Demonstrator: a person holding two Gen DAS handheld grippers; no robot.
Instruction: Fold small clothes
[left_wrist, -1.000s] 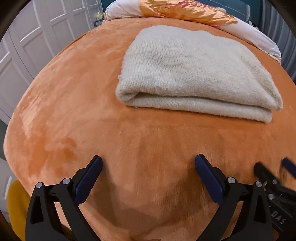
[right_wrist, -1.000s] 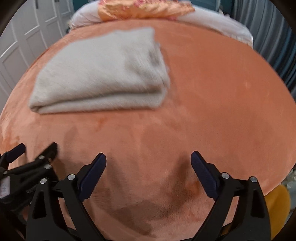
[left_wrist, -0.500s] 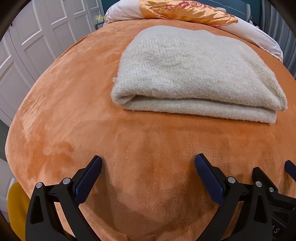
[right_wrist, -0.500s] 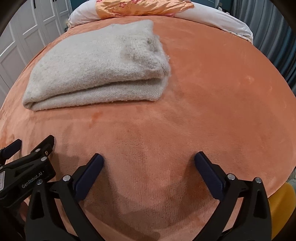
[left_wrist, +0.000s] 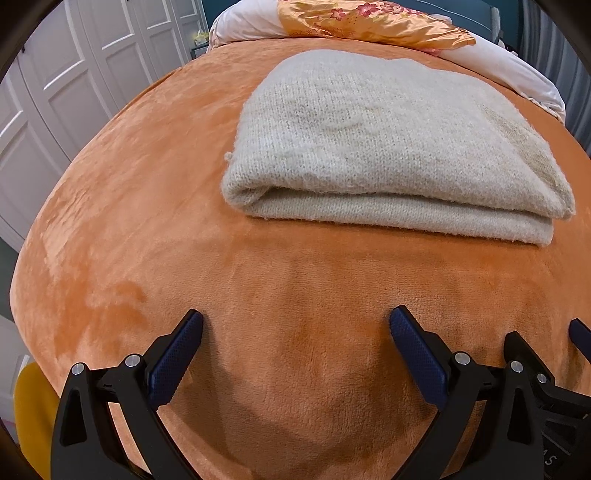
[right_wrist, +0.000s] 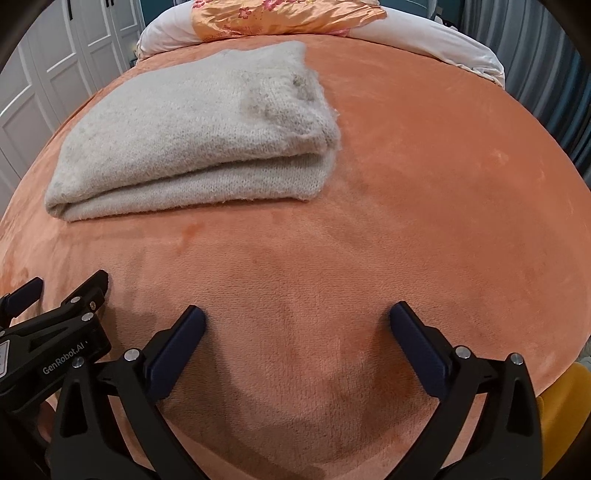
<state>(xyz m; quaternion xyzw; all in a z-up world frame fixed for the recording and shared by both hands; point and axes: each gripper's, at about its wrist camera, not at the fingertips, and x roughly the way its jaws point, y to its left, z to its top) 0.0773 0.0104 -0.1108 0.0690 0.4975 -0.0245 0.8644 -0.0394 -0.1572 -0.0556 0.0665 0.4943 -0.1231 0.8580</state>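
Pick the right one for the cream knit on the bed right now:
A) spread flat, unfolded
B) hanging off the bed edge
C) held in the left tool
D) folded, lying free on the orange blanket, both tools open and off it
D: the cream knit lies in stacked folded layers on the orange blanket, while the left tool and right tool sit open, short of it, holding nothing.
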